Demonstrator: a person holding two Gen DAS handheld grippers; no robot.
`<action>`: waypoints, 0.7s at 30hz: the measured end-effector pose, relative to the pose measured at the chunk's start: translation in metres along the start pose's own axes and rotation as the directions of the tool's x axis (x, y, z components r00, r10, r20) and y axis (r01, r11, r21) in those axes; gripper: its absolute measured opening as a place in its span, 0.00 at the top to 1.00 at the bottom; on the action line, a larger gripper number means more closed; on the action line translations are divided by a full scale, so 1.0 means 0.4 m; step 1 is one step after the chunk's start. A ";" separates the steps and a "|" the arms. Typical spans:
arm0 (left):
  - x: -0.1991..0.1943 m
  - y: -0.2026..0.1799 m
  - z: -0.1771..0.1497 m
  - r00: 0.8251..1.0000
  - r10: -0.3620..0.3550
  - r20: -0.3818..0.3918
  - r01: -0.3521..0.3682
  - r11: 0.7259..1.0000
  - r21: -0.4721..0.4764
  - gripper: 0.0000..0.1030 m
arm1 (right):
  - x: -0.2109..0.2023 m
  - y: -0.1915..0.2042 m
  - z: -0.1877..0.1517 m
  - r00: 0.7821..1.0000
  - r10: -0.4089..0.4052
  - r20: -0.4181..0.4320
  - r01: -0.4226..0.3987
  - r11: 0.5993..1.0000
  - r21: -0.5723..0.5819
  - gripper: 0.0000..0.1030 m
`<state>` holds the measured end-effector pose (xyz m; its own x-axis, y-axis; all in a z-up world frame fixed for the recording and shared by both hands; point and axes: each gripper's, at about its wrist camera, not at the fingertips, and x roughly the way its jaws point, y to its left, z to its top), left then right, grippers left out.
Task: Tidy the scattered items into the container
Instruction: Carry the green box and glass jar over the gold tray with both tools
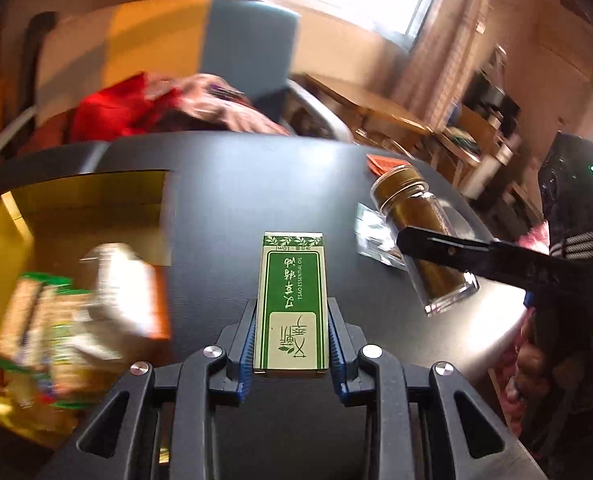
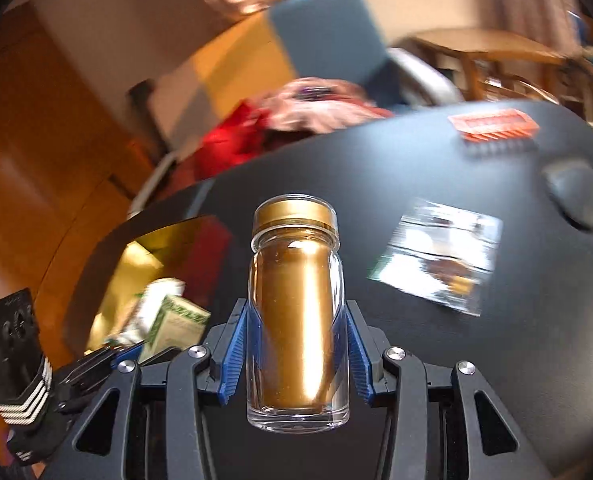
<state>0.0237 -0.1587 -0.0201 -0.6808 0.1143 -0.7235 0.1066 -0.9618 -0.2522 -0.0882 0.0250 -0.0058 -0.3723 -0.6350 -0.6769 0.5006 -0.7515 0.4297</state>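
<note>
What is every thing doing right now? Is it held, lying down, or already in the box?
Green box: held in the left gripper, lifted.
Jar: lid on, held in the right gripper, lifted.
Container: open, with packets already inside.
Clear packet: lying flat on the table.
Orange piece: lying flat on the table, near its far edge.

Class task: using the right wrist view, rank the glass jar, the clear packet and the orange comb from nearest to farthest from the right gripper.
1. Glass jar: clamped in the right gripper, centre.
2. Clear packet: flat on the black table, ahead and to the right.
3. Orange comb: by the table's far right edge.
</note>
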 end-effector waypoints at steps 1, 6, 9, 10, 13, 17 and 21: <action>-0.016 0.029 0.002 1.000 0.020 0.011 -0.020 1.000 -0.018 0.71 | 0.015 0.037 0.004 1.000 0.017 -0.008 -0.017 1.000 -0.026 0.55; -0.076 0.166 0.006 0.993 0.108 0.050 -0.103 0.989 -0.104 0.71 | 0.089 0.207 0.005 0.994 0.101 -0.052 -0.107 0.986 -0.127 0.55; -0.106 0.229 0.003 0.986 0.155 0.068 -0.144 0.979 -0.143 0.71 | 0.121 0.280 -0.004 0.988 0.137 -0.077 -0.147 0.977 -0.157 0.55; -0.115 0.247 0.000 0.982 0.173 0.072 -0.160 0.975 -0.151 0.71 | 0.132 0.300 -0.008 0.985 0.148 -0.086 -0.160 0.973 -0.165 0.56; -0.135 0.301 -0.012 0.973 0.217 0.079 -0.200 0.963 -0.182 0.71 | 0.166 0.370 -0.026 0.979 0.163 -0.120 -0.186 0.961 -0.207 0.56; -0.154 0.363 -0.031 0.962 0.264 0.073 -0.243 0.945 -0.219 0.70 | 0.200 0.438 -0.052 0.970 0.181 -0.162 -0.217 0.945 -0.244 0.56; -0.169 0.398 -0.047 0.948 0.309 0.069 -0.285 0.928 -0.238 0.70 | 0.246 0.486 -0.065 0.964 0.185 -0.193 -0.232 0.938 -0.257 0.55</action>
<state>0.1004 -0.3150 -0.0235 -0.6630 -0.2064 -0.7196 0.4658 -0.8662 -0.1808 -0.0072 -0.1791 -0.0043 -0.1157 -0.7166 -0.6878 0.7571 -0.5119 0.4060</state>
